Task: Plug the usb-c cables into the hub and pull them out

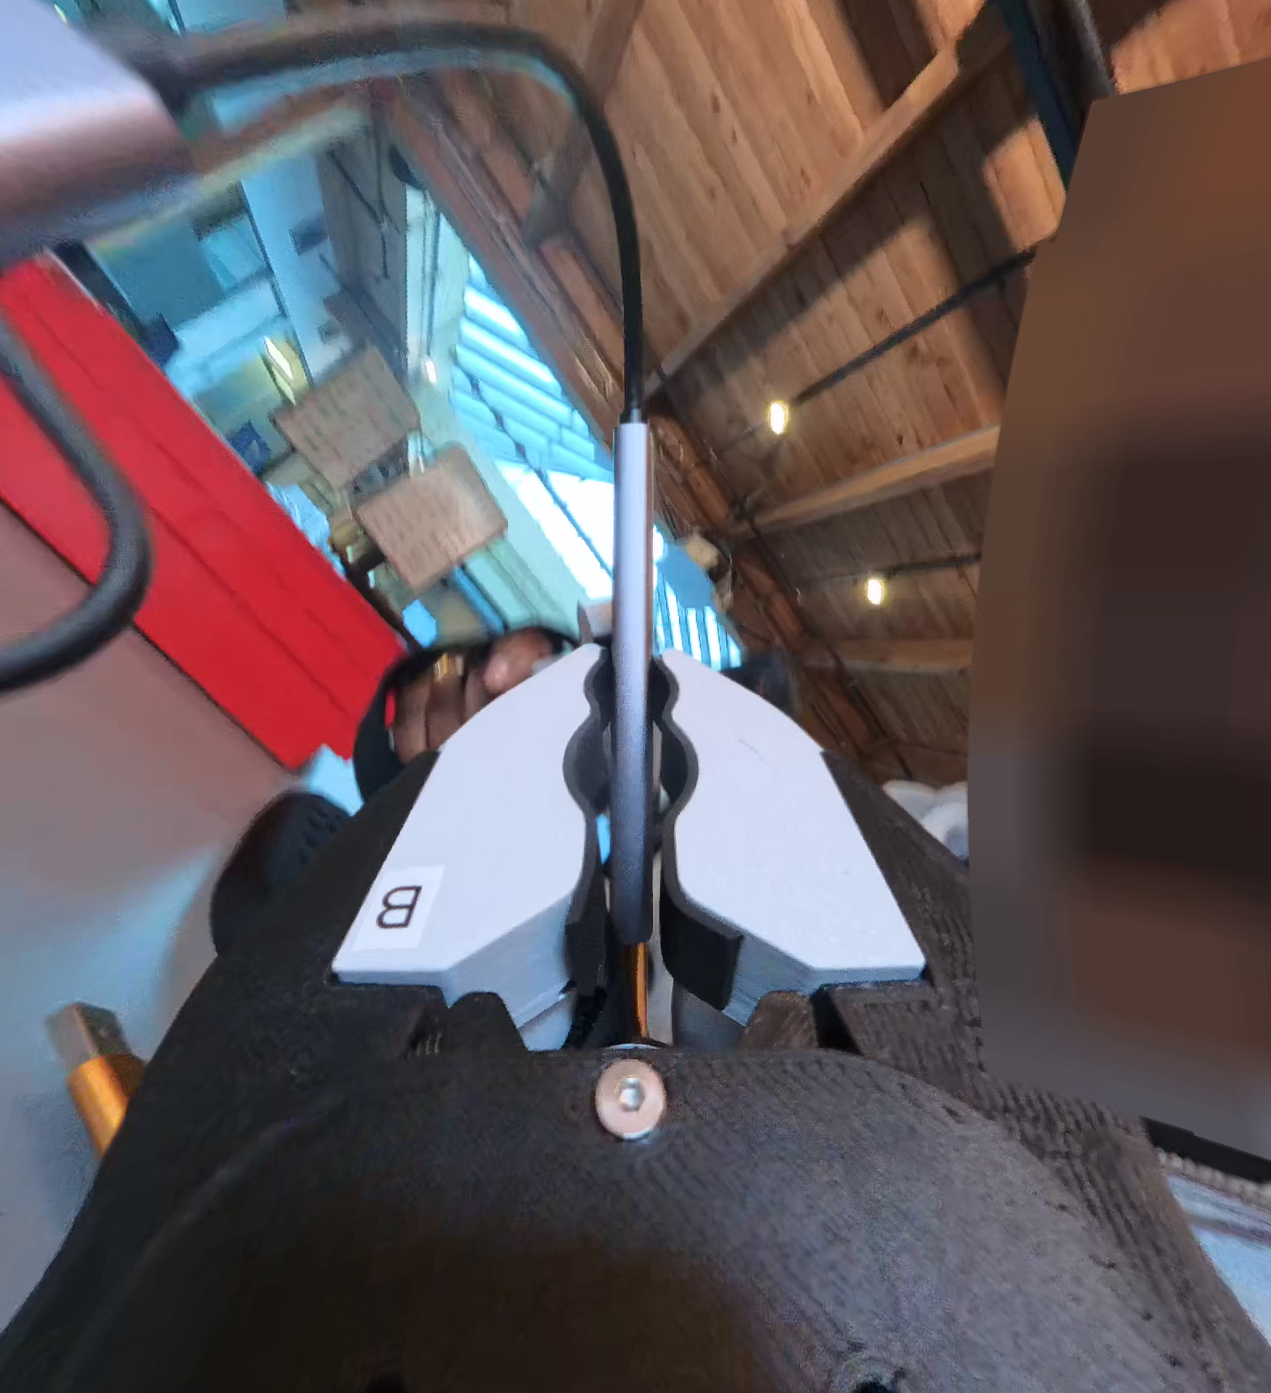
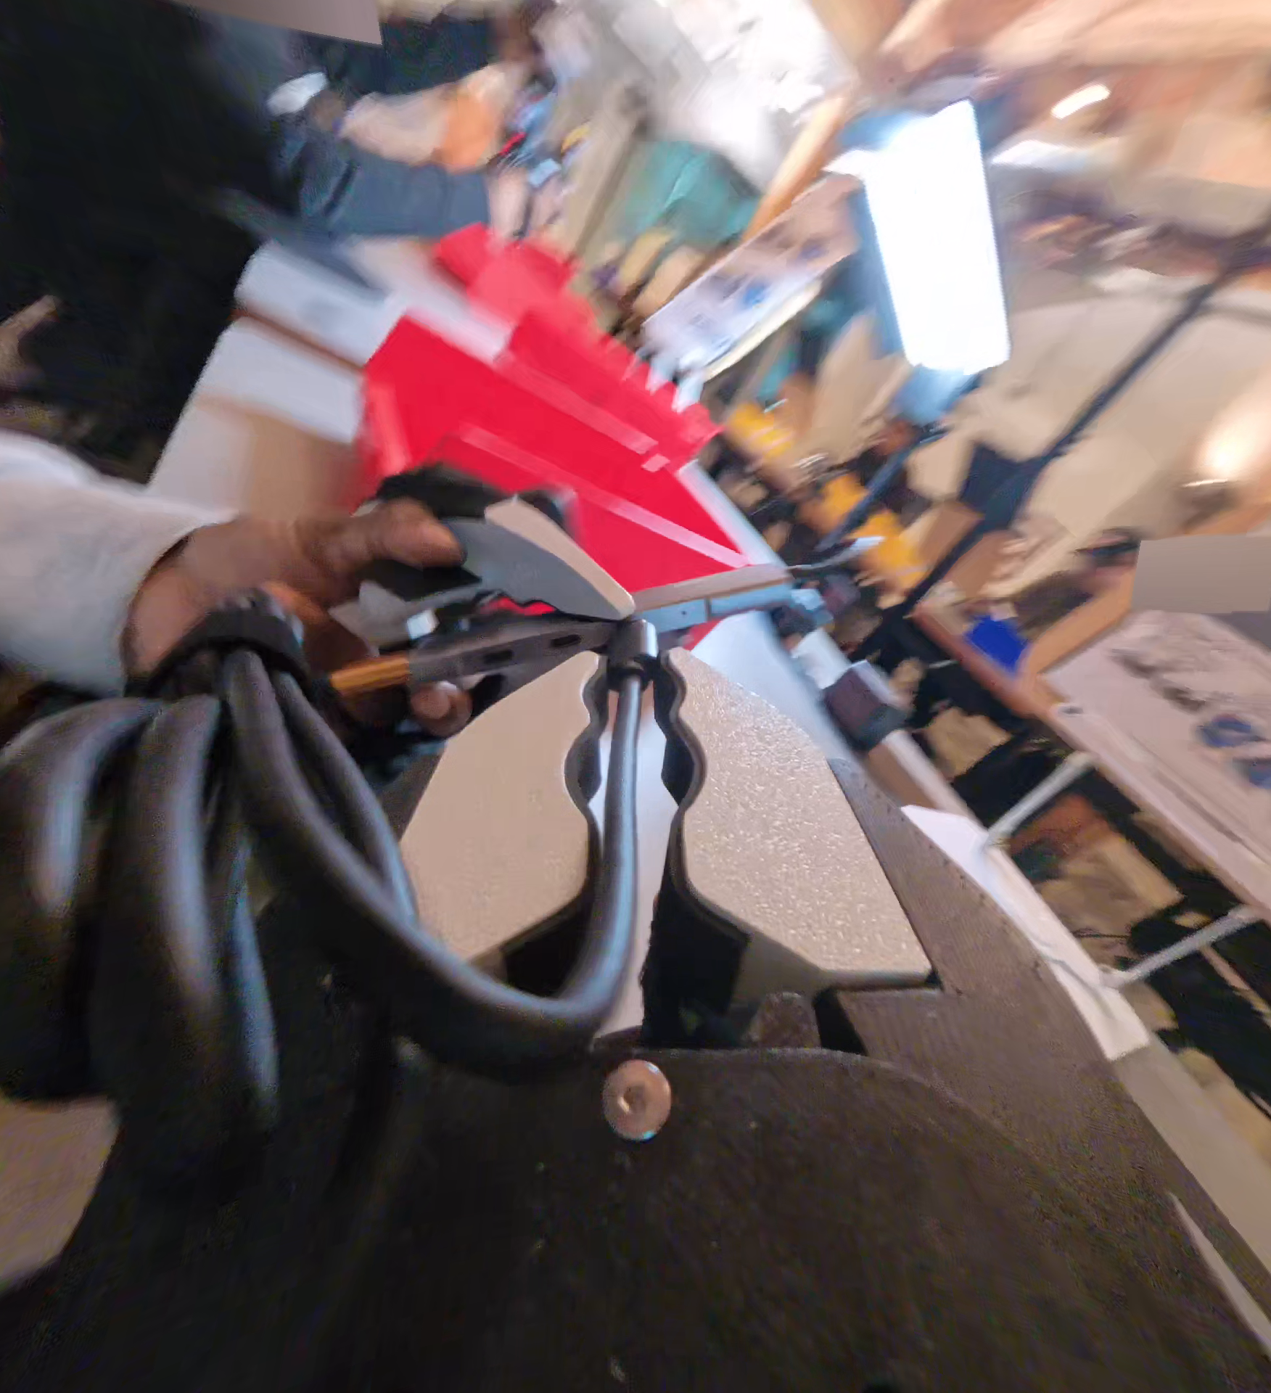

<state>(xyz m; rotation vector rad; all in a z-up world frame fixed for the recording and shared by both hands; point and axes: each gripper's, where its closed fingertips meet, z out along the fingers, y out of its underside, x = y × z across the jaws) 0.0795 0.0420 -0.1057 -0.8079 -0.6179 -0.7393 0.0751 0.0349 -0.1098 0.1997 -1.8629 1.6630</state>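
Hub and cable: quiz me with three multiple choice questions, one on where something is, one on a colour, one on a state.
1. Where is the hub?
A on a table
B between the left fingers
C in a red bin

2. What colour is the cable in the right fingers?
A white
B red
C black

3. How are the right fingers?
A shut on the cable
B wide open, empty
C out of view

Answers:
1 B, the left wrist view shows the hub clamped edge-on between them.
2 C, it loops away black.
3 A, the cable runs along their narrow gap, pinched near the tips.
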